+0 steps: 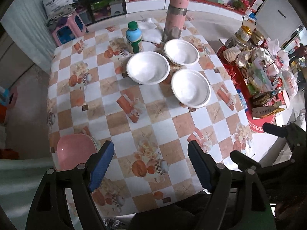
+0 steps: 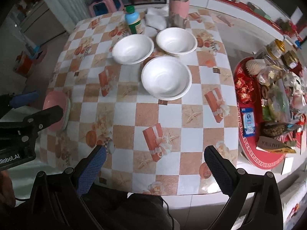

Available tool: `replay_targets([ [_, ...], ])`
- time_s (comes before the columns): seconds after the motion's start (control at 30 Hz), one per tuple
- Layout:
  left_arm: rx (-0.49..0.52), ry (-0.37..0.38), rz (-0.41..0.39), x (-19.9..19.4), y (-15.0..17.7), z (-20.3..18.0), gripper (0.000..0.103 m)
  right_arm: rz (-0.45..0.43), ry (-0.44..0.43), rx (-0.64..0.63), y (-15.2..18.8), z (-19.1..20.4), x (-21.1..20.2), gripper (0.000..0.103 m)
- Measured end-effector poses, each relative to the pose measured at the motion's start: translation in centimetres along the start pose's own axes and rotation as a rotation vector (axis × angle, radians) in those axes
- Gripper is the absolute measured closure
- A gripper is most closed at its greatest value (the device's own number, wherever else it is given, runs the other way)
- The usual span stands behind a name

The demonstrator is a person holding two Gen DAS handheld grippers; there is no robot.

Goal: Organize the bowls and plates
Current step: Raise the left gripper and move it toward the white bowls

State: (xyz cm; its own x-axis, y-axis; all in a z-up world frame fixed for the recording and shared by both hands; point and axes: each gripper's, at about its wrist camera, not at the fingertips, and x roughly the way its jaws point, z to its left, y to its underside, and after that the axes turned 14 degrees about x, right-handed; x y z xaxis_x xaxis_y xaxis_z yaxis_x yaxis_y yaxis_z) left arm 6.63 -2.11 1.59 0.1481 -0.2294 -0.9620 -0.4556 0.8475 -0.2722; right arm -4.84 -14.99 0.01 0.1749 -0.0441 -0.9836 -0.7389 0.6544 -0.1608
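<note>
Blue-padded fingers of the left gripper (image 1: pixel 151 164) are seen spread wide over the checked tablecloth (image 1: pixel 163 126), with nothing between them. Its partner, the right gripper (image 2: pixel 153 164), is likewise held open and empty above the near edge of the same table.

3 white bowls (image 2: pixel 166 77) are set out in a loose cluster toward the far side, close together but unstacked; whether their rims touch cannot be told for certain through the fisheye lens. Behind them stand a pink flask (image 1: pixel 175 15), a green-capped bottle (image 1: pixel 134 37) and a crumpled white cloth (image 1: pixel 151 31).

At the near left corner, pink plates (image 1: pixel 76 153) are seen lying in a low stack, just beside the left gripper's outer finger. How many plates are in the stack cannot be made out. Off to the right, a red tray (image 2: pixel 247 103) heaped with packets and jars is kept on a separate surface.

It is judged that the plates are already gathered and that the bowls are the step now in hand. For the next move, 1 bowl would need to be approached from above, its thin rim pinched between the pads, and the bowl lifted and nested into a neighbour. Care would be called for, since such light bowls are likely to slide or tip.
</note>
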Motion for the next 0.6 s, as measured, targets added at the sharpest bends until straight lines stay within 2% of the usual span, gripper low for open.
replay_targets([
  [0.33,-0.013,0.072,0.002,0.8,2.3,3.3,0.021,0.002,0.074,0.009,1.0,3.3,0.0,0.000],
  [0.6,-0.012,0.124,0.016,1.7,3.5,3.8,0.021,-0.027,0.125,0.030,2.5,4.6,-0.8,0.000],
])
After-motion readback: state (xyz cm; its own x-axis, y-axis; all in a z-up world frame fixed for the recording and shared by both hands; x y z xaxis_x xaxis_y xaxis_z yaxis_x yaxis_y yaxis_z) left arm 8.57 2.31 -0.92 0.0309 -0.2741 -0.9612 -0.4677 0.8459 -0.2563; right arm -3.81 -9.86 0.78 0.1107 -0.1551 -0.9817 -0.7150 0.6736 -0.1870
